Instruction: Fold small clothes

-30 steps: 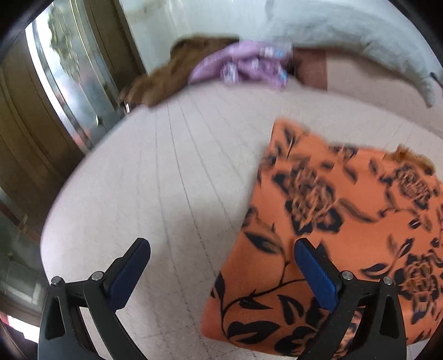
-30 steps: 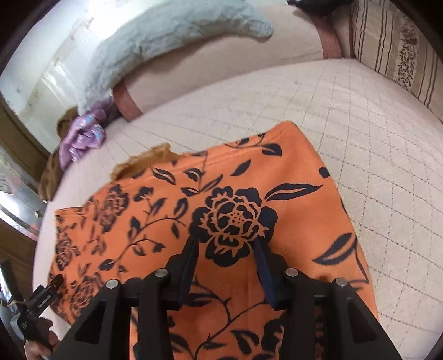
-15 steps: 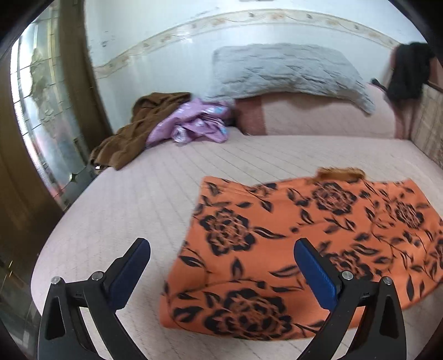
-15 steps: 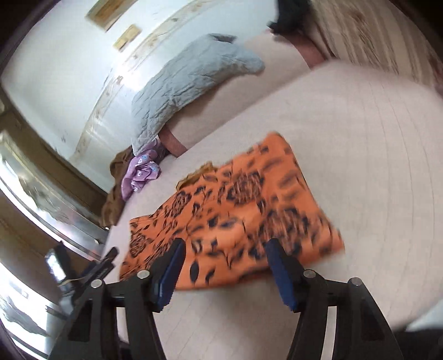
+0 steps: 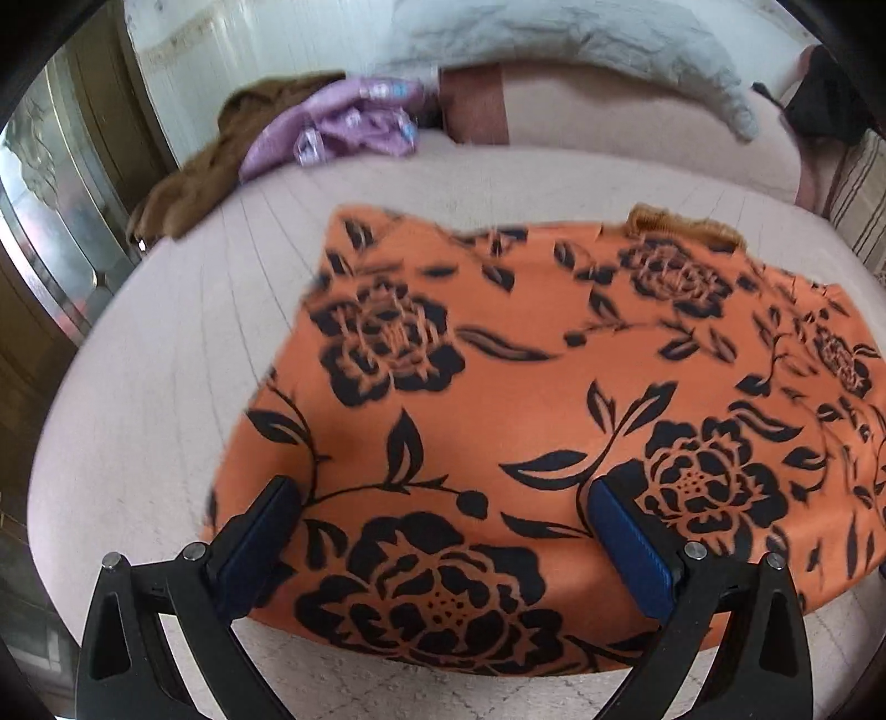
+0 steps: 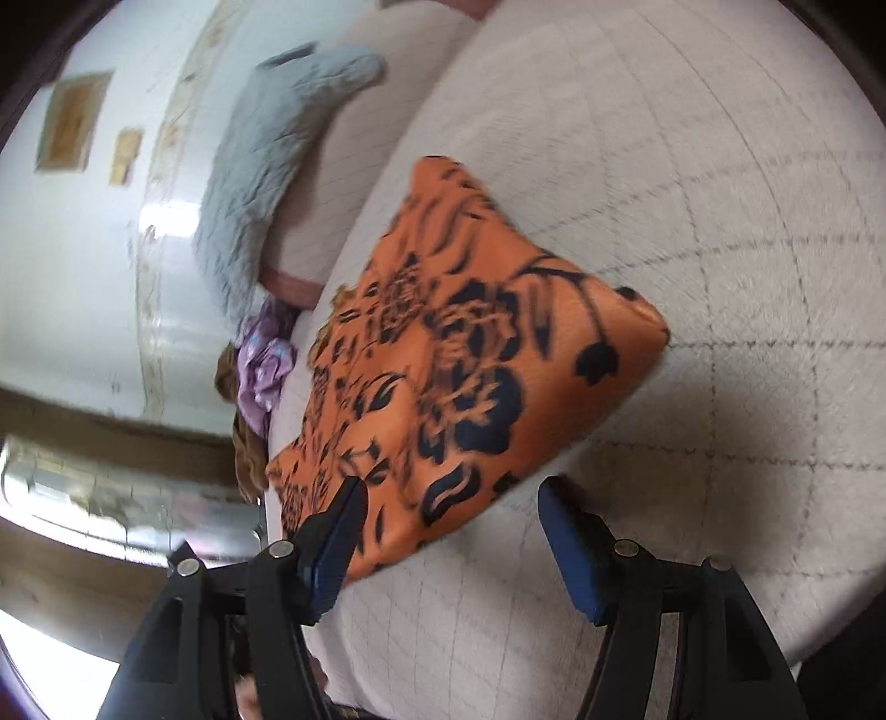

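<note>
An orange garment [image 5: 526, 387] with black flower print lies folded flat on the bed, a brown trim showing at its far edge. My left gripper [image 5: 443, 515] is open and hovers over the garment's near left part, both blue pads [image 5: 626, 537] above the cloth and nothing pinched. In the right wrist view the same orange garment [image 6: 470, 343] appears tilted. My right gripper [image 6: 451, 526] is open at its near right corner. The left pad [image 6: 338, 531] overlaps the cloth edge; the other is over bare bedspread.
The quilted pale bedspread [image 5: 166, 415] curves off to an edge at the left. A purple garment [image 5: 343, 127] and a brown one [image 5: 205, 171] lie heaped at the far left. A grey pillow [image 5: 554, 33] rests on the headboard; a mirrored door [image 5: 50, 221] stands left.
My right gripper let go of the garment's middle, opened wider, drew back to its corner and rolled. My left gripper shifted from the bare bedspread to over the garment.
</note>
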`<state>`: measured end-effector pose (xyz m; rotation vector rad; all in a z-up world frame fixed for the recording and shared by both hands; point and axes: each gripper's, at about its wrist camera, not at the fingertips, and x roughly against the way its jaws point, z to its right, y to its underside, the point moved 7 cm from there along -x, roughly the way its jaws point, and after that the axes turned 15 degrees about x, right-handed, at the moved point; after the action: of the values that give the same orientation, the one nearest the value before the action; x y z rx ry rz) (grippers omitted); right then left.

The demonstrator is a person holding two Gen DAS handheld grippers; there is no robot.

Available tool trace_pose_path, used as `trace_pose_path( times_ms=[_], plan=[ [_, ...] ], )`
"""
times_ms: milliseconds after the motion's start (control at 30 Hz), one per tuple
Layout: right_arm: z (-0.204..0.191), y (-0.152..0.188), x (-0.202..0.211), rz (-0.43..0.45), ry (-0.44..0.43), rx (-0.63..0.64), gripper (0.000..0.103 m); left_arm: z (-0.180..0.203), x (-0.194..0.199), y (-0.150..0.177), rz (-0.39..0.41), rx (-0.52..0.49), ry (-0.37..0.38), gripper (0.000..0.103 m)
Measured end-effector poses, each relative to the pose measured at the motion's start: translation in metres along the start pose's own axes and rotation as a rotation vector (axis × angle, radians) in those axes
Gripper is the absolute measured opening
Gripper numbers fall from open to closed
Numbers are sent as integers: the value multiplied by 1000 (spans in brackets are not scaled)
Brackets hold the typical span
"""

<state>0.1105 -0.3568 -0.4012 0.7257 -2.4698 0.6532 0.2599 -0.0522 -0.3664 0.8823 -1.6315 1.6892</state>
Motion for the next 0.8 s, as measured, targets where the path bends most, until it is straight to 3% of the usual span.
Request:
trace_pose_path(
  times_ms=[300, 467, 500, 567, 667, 733, 800],
  plan=[
    [11, -26, -7, 116, -34, -69, 68, -4, 17, -14, 58, -18, -5, 103],
    [16, -29, -5, 128, -32, -78, 62, -43, 31, -39, 134, 20, -103, 103],
    [19, -29, -6, 127, -21, -81, 59, -55, 30, -43, 126, 45, -112, 103],
    [29, -28, 0, 126, -1, -90, 40, -77, 27, -46, 97, 117, -121, 103],
    [30, -27, 0, 125, 30, -71, 34, -101, 18, -44, 49, 187, -125, 103],
    [27, -26, -3, 121, 64, -33, 31, -109, 3, -37, 3, 178, -185, 103],
    [27, -26, -4, 120, 85, -14, 28, -111, -9, -30, -40, 182, -174, 103]
  ],
)
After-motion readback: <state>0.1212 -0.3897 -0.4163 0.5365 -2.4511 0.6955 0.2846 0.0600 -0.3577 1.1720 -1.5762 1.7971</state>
